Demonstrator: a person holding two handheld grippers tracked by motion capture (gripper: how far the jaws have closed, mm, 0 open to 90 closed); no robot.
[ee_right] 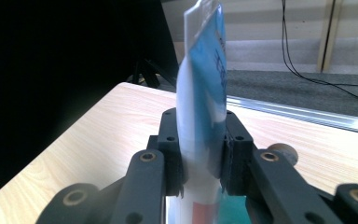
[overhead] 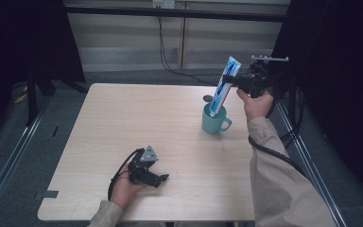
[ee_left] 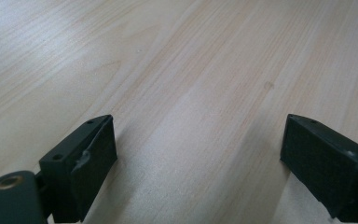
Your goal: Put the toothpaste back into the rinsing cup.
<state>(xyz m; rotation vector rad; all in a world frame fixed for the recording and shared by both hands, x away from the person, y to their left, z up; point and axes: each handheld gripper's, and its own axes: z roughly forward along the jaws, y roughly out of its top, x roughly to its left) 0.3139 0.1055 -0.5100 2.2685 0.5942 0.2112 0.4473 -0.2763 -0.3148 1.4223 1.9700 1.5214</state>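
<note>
Over the far right part of the pale wooden table my right gripper is clamped on the blue-and-white plastic tube — its jaws squeeze the tube's middle, as the right gripper view shows. That tube stands tilted, its lower end inside the teal ceramic mug. Near the front edge my left gripper lies low over bare wood, jaws wide apart — nothing between them.
</note>
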